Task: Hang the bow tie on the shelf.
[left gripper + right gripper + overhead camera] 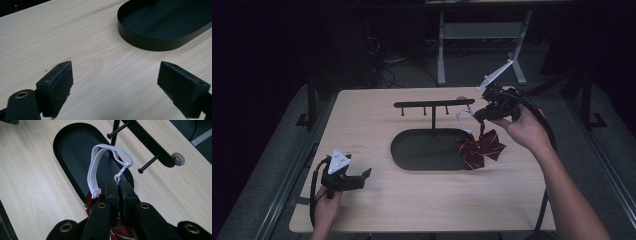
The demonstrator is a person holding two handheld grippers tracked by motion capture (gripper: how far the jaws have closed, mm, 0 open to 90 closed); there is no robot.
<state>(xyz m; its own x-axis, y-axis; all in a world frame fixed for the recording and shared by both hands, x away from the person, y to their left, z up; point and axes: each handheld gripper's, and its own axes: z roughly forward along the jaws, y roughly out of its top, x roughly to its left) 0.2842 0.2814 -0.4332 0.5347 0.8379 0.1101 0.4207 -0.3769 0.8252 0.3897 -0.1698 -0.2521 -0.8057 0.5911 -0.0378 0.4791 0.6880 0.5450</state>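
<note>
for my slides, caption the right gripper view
Right claw shut on bow tie's white strap near black hook stand.

Bow tie [480, 148]: dark red, thin white stripes. Strap [96, 171]: white. Tray [412, 160]: black. Hook rack [434, 104]: black, pale round cap at end. Table [362, 120]: light wood grain. Gripper jaws: black.

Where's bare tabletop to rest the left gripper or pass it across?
The near strip between the left gripper and the oval tray is bare, as is the table's far-left corner. It is crowded right of the hook rack, where the right gripper dangles the bow tie.
</note>
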